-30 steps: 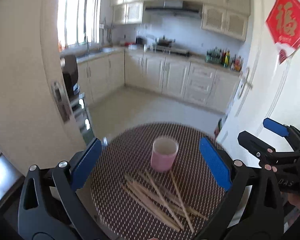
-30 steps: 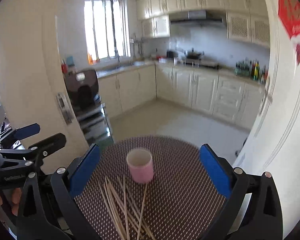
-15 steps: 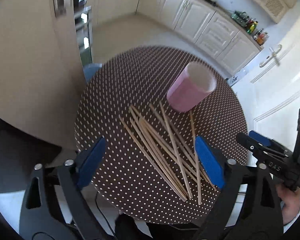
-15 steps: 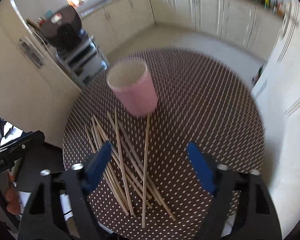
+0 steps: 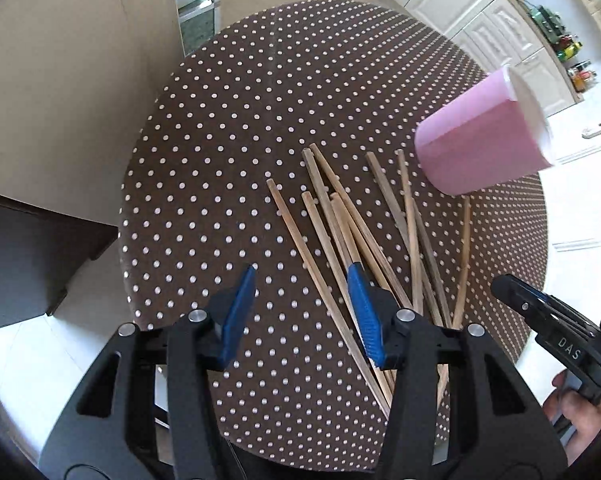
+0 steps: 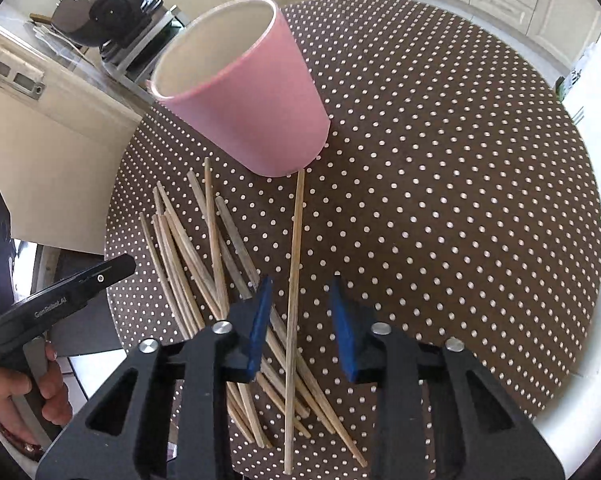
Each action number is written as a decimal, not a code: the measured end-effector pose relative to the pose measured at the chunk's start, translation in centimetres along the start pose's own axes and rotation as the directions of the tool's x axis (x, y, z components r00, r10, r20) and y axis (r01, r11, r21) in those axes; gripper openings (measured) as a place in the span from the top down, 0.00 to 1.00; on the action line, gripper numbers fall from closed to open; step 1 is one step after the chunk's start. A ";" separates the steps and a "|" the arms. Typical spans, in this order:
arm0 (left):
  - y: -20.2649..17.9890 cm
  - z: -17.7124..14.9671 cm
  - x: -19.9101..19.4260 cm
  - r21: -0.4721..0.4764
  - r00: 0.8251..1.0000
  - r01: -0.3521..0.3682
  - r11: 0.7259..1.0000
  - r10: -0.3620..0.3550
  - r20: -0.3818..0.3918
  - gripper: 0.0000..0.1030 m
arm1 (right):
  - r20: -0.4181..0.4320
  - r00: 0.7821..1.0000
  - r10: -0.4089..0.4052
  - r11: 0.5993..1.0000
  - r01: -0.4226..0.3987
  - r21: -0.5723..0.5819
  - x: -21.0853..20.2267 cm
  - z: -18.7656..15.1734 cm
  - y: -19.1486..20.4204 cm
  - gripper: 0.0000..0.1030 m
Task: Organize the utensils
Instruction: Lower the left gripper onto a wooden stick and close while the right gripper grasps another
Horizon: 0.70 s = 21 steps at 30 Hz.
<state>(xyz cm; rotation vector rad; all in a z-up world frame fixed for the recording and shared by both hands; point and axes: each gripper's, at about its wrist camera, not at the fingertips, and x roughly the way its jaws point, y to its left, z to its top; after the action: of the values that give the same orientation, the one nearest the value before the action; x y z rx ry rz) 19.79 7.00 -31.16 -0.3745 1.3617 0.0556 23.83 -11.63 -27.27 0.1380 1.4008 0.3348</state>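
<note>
In the left wrist view, a round bench under a brown cloth with white dots fills the middle of the frame, with a pale wall and a dark cabinet at the far left. At the lower centre the left gripper points steeply down at the cloth; its blue-padded fingers have just been closing and stand partly apart, with a single wooden chopstick running between them, untouched as far as the frame shows. Right of that, a loose pile of chopsticks fans across the centre of the frame, its far ends reaching toward a pink cup that stands at the upper right. At the lower right edge the right gripper shows from the side, a hand beneath it. In the right wrist view, the left gripper's black body sits at the far left with a hand on its handle. Next comes the chopstick pile at centre left, the pink cup above it in the upper middle, open and white inside. One thin pale chopstick lies apart from the pile, running from the cup's foot down the frame and passing between the right gripper's fingers, which have also just been closing and stand narrowly apart on either side of it, not yet pressing it.
</note>
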 end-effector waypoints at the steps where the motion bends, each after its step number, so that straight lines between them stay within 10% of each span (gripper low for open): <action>1: -0.1 0.1 0.5 -0.002 1.000 -0.017 1.000 0.017 -0.006 0.54 | -0.003 1.000 -0.002 1.000 0.002 -0.001 0.3 0.2 0.1 0.76; 7: -0.1 1.0 2.6 -0.051 0.994 -0.079 0.996 0.075 -0.081 0.65 | -0.034 0.999 -0.020 1.000 0.019 -0.019 1.6 1.6 0.2 0.81; 15: 1.0 1.8 2.4 -0.156 0.997 0.011 0.988 -0.022 -0.073 0.65 | -0.055 0.998 -0.013 1.000 0.012 -0.021 3.0 3.1 0.3 0.81; 21: 0.4 3.0 3.6 -0.092 0.993 -0.075 0.993 0.067 -0.092 0.65 | -0.067 0.998 -0.018 0.999 0.016 -0.032 3.7 3.9 0.1 0.81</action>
<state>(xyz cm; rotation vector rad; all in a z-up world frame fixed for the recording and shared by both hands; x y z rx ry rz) 23.33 7.62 -34.22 -0.4128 1.4641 0.1652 28.12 -9.98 -30.03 0.0894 1.4622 0.3498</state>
